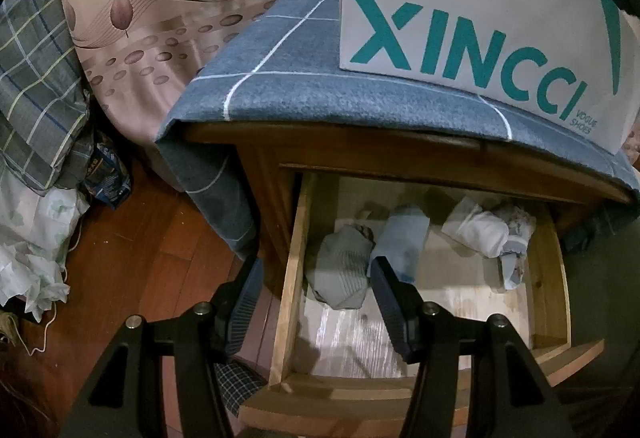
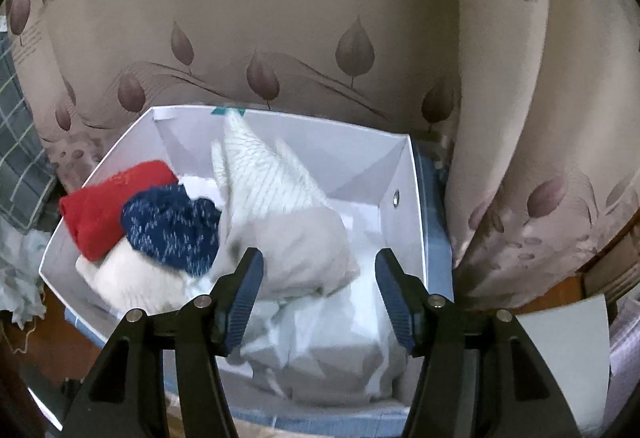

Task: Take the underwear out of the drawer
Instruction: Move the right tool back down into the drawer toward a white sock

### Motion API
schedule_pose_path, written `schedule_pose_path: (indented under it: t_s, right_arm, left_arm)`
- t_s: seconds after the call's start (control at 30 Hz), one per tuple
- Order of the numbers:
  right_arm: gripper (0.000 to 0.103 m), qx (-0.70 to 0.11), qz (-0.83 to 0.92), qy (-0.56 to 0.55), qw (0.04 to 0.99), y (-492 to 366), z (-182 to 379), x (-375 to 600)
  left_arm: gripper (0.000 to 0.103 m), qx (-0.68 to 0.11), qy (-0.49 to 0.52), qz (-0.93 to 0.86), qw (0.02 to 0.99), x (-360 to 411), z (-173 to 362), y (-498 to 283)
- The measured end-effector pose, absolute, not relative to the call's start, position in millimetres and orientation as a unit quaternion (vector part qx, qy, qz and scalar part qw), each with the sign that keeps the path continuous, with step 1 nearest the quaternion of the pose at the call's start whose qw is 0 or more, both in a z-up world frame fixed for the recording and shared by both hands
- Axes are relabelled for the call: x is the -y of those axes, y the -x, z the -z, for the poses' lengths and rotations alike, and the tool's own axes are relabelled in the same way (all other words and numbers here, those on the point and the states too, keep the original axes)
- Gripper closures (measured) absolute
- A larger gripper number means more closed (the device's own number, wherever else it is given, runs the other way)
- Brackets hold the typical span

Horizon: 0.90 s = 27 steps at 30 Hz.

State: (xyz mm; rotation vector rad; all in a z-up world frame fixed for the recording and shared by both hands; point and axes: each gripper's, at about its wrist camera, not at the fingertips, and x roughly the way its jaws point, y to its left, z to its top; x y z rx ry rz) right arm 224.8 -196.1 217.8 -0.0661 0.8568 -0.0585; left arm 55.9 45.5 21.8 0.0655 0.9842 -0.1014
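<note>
Item: underwear, rolled bundles, in open drawer (image 1: pixel 294 278) of wooden nightstand.
- Grey roll (image 1: pixel 346 272), pale blue roll (image 1: pixel 404 238), white roll (image 1: pixel 480 232): prob. light, soft, squashy, not fragile. Best pinched across mid-roll so it won't unfurl.
- Left hand-held gripper (image 1: pixel 316 302): jaws apart, empty, above grey roll.
- Right hand-held gripper (image 2: pixel 318 298): jaws apart, nothing pinched, over white box (image 2: pixel 416 222) w/ clothes already in.
</note>
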Motion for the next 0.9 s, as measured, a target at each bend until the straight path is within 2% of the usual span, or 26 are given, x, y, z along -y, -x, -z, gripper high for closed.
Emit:
schedule_pose_path:
  t_s: [0.2, 0.43, 0.6, 0.77, 0.9]
  right_arm:
    - [0.048, -0.38, -0.039, 0.05, 0.923, -189, -231, 185]
    - [0.049, -0.375, -0.136, 0.131, 0.908, -89, -228, 156]
    - [0.05, -0.426, -0.17, 0.176, 0.871, -48, -179, 140]
    - [0.064, -0.482, -0.164, 0.212, 0.834, -50, -107, 128]
    - [0.067, -0.5, -0.159, 0.236, 0.818, -68, -59, 121]
  left_arm:
    - [0.046, -0.471, -0.032, 0.044, 0.88, -48, -21, -57]
    - [0.046, -0.473, -0.015, 0.037, 0.88, -57, -23, -57]
    - [0.046, -0.468, -0.005, 0.034, 0.883, -62, -27, -56]
    - [0.046, -0.472, 0.004, 0.023, 0.881, -69, -26, -57]
    - [0.046, -0.471, 0.011, 0.019, 0.882, -76, -27, -56]
